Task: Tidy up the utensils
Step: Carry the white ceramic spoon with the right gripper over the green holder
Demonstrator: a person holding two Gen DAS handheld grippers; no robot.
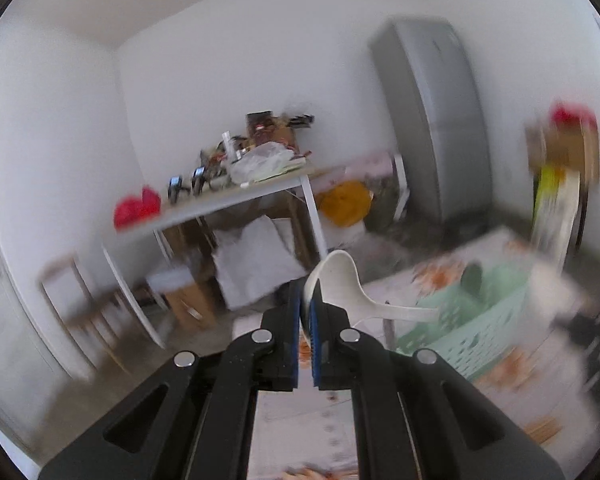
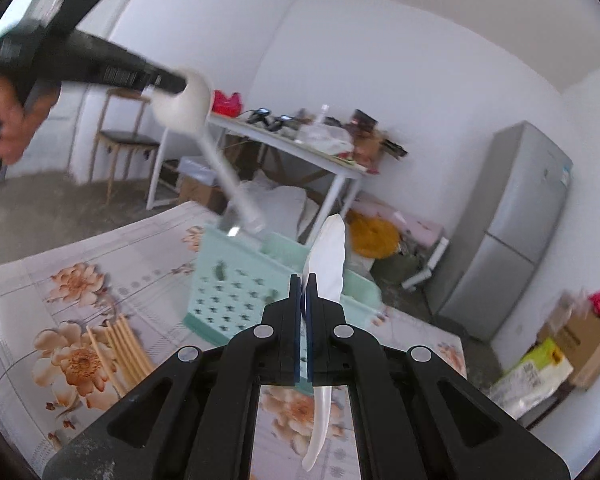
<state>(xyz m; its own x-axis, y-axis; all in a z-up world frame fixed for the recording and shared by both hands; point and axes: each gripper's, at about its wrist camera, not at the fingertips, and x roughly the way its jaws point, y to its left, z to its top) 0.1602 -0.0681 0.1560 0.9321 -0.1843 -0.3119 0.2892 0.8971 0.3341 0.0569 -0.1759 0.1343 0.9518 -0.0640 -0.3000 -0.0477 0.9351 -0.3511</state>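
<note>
The left hand-held gripper [image 1: 307,304] is clamped on the bowl of a white ladle [image 1: 340,280], held in the air with its handle slanting down over the mint green basket [image 2: 236,280]. The right hand-held gripper [image 2: 304,292] is closed on a white rice paddle [image 2: 330,256], also above the basket. Wooden chopsticks [image 2: 118,350] lie on the floral-covered desk [image 2: 40,264] beside the basket.

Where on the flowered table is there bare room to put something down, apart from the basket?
Bare flowered table lies left of the mint basket, beyond the chopsticks. Another patch sits right of the basket, near the table's edge. Over the basket it's crowded: the left claw holds the ladle there and the right claw grips a white spoon.
</note>
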